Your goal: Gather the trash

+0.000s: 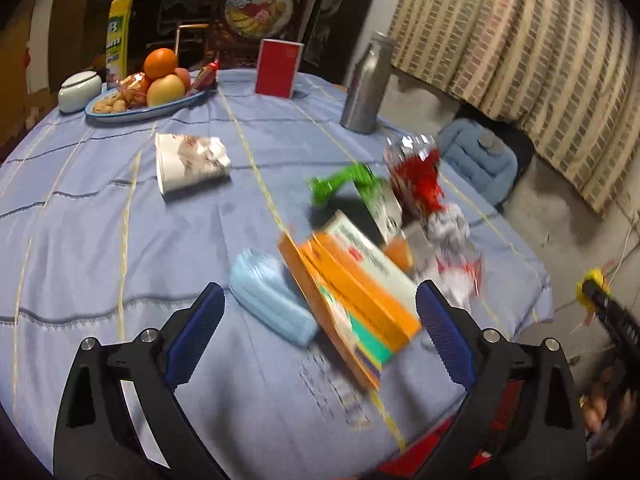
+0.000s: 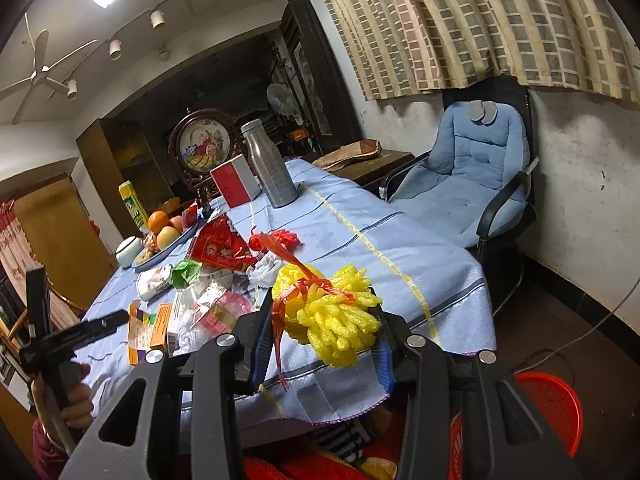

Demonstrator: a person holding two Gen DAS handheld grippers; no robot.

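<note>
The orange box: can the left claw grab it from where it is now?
Probably yes. The left claw is open wide, and the orange box lies right between its fingers with nothing on top. The blue pack beside it might get pinched too.

A matt blue woven tablecloth (image 1: 100,240) is covering the frame's lower half; a brushed metal bottle (image 1: 366,88) is standing upper right, glossy cardboard boxes (image 1: 352,300) are lying centre, and yellow foam netting (image 2: 336,320) is showing rough.
</note>
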